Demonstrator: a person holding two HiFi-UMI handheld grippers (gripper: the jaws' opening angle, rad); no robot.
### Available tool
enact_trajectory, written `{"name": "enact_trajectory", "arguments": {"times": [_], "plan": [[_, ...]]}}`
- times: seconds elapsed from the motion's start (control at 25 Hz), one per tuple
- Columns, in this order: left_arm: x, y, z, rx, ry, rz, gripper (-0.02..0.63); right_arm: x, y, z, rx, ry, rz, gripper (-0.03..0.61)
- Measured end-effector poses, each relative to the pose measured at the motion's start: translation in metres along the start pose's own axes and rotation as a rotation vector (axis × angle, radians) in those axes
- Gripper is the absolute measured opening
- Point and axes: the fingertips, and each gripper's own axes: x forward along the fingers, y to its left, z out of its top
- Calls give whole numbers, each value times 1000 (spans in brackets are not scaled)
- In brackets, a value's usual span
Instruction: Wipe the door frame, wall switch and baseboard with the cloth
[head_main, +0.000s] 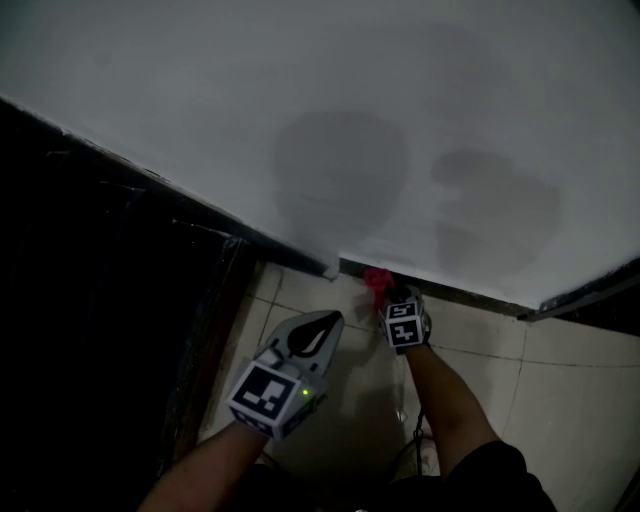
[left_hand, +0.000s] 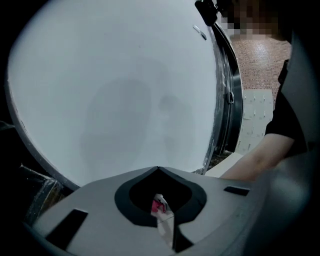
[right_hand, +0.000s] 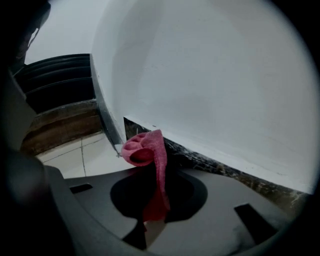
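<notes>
- The pink cloth (head_main: 376, 281) is bunched up against the dark baseboard (head_main: 460, 293), at the foot of the white wall (head_main: 350, 120) and just beside the wall's outer corner (head_main: 330, 268).
- In the right gripper view the cloth (right_hand: 148, 149) rises from between the jaws and folds over into a rounded wad. The wad touches the baseboard (right_hand: 210, 162) where that strip starts.
- The right gripper (head_main: 388, 298) has its jaws closed tight on the lower part of the cloth. From above it points at the baseboard, low over the floor.
- The same gripper (right_hand: 157, 171) shows only a narrow slot in its own view, and the cloth fills it.
- The left gripper (head_main: 326, 324) hangs above the pale floor tiles (head_main: 560, 370), near the right one but apart from it, with its tip aimed toward the wall corner.
- Its own view shows the left gripper (left_hand: 159, 168) with both jaws pressed together at the tip. A small pink-and-white scrap shows in the gap behind them; it may be the cloth seen through the gap, but the dim light leaves that unsure.
- Left of the corner a dark, ribbed door surface (right_hand: 60, 75) runs back from the wall.
- The person's right forearm (head_main: 450, 400) reaches down to the right gripper.
</notes>
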Motion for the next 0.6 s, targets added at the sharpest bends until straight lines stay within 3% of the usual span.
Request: {"name": "enact_trajectory", "arguments": {"times": [0.6], "plan": [[32, -32, -3, -6, 18, -86, -9, -35, -59, -25, 51, 36, -74, 44]]}}
